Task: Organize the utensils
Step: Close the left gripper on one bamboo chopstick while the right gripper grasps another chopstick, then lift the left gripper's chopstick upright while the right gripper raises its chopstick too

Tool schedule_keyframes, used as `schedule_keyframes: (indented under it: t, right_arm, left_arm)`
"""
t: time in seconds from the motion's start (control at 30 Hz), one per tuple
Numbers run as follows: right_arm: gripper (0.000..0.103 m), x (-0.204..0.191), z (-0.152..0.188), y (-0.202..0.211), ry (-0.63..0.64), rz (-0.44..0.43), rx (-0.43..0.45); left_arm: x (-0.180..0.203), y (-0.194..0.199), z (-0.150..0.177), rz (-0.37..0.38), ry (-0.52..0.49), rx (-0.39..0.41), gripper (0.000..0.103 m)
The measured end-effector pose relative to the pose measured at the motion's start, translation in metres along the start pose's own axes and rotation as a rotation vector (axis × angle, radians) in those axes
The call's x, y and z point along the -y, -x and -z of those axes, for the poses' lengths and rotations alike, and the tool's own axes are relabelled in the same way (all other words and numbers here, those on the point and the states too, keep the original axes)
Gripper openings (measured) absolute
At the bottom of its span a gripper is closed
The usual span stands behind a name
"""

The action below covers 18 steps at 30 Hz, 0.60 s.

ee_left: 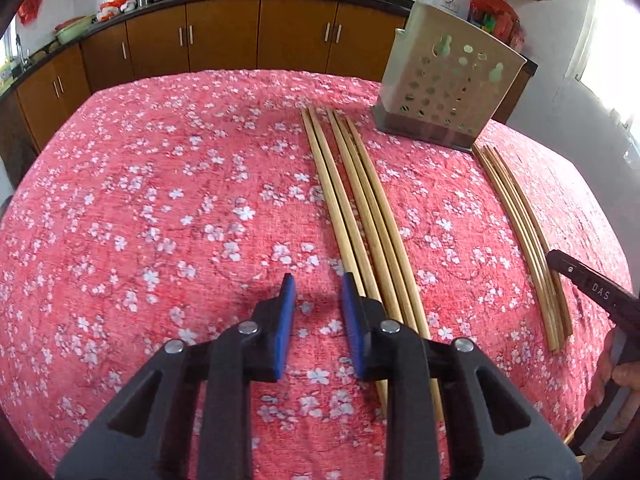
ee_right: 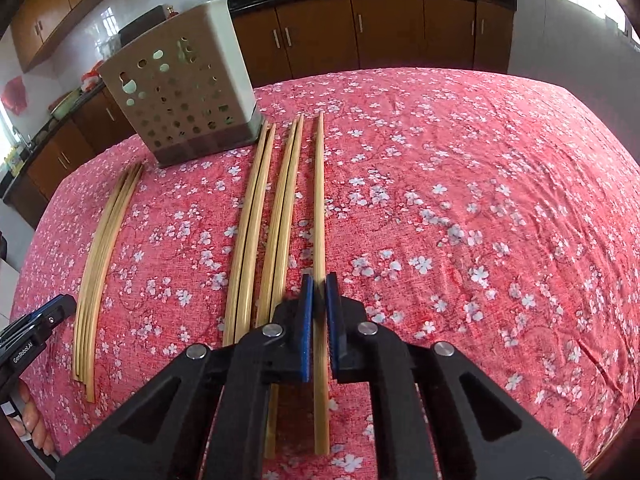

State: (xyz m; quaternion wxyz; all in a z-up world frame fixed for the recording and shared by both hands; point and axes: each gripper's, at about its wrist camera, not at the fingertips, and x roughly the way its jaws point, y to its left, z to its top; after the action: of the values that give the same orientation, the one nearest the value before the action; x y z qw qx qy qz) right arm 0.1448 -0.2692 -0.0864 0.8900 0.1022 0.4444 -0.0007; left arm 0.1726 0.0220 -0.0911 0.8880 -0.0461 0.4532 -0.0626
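Note:
Several wooden chopsticks (ee_left: 360, 200) lie side by side on the red floral tablecloth in front of my left gripper (ee_left: 318, 284), which is open and empty just left of them. A second bunch of chopsticks (ee_left: 528, 240) lies further right. A perforated metal utensil holder (ee_left: 444, 84) stands at the far edge. In the right wrist view my right gripper (ee_right: 319, 284) is closed around a single chopstick (ee_right: 319, 200), the rightmost of the loose ones (ee_right: 264, 216). The holder (ee_right: 184, 84) stands at the back left, and the other bunch (ee_right: 100, 256) lies at the left.
The table (ee_right: 480, 200) is covered by the red flowered cloth. Brown kitchen cabinets (ee_left: 224, 44) with a dark counter and woks run behind it. The right gripper's body (ee_left: 592, 288) shows at the right edge of the left view, the left gripper's body (ee_right: 32, 332) at the left edge of the right view.

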Motion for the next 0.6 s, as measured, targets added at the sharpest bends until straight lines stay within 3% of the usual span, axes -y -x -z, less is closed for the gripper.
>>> schedule_keyframes:
  t: [0.2, 0.3, 0.5, 0.6]
  right_arm:
    - [0.008, -0.005, 0.0, -0.005, 0.007, 0.006, 0.003]
    - [0.008, -0.006, 0.0, -0.005, 0.011, 0.008, 0.004]
    - [0.008, -0.009, 0.004, -0.004, 0.034, 0.026, 0.01]
    - [0.008, -0.011, 0.001, -0.007, 0.062, 0.028, 0.011]
  left_arm:
    - [0.004, 0.004, -0.002, 0.044, 0.003, 0.009, 0.025]
    - [0.009, -0.004, -0.003, 0.019, -0.009, -0.012, 0.023]
    - [0.009, -0.009, -0.006, -0.036, -0.018, -0.016, 0.008]
    - [0.005, -0.013, -0.012, -0.07, -0.025, -0.007, 0.008]
